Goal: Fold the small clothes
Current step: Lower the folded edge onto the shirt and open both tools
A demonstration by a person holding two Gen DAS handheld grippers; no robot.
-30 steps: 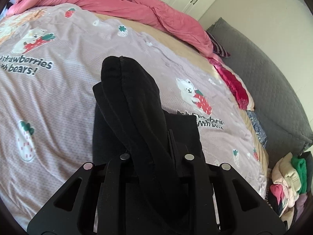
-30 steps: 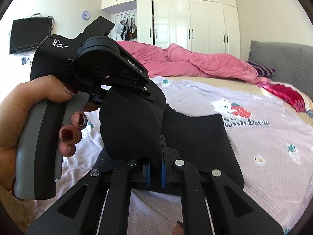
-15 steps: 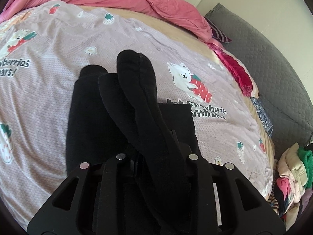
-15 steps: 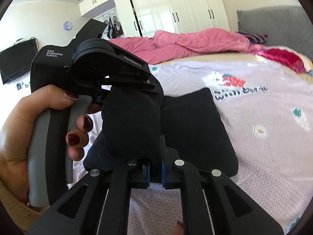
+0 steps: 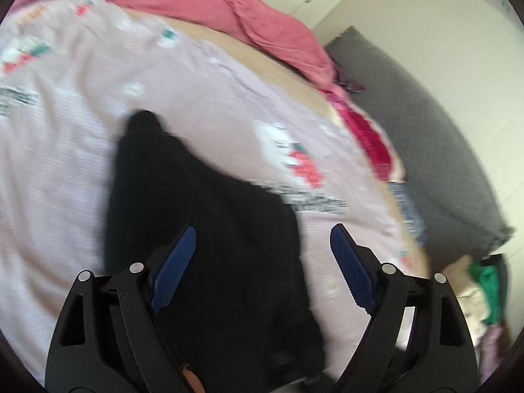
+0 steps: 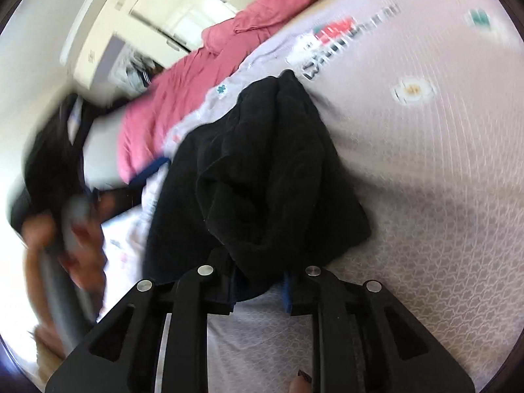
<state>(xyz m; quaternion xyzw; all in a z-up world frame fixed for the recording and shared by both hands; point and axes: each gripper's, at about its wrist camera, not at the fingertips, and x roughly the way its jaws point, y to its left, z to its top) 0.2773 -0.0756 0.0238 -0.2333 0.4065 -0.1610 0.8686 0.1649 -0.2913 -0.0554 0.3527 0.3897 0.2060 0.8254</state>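
Left gripper (image 5: 260, 245) hangs over the black garment (image 5: 209, 229) with its blue pads (image 5: 173, 265) spread wide apart and nothing between them. In the left wrist view the garment lies flat on the pale printed bedspread (image 5: 65, 163), one narrow end reaching away from the gripper, the broader part running down under it between the two arms.

In the right wrist view the right gripper (image 6: 258, 291) has its blue pads (image 6: 287, 294) partly closed on a bunched fold of the black garment (image 6: 262, 170); the cloth fills the gap between them and is clamped there. From that fold the garment rises in a rumpled heap and then spreads onto the bedspread (image 6: 425, 196).

Beside the garment, on its left in this view, the person's left hand (image 6: 59, 245) grips the handle of the other tool, badly blurred. Beyond the garment a pink duvet (image 6: 183, 98) lies crumpled along the far edge of the bedspread. In the left wrist view a grey quilted headboard (image 5: 442, 147) stands to the garment's right, with a heap of mixed clothes (image 5: 481, 291) past its near end.
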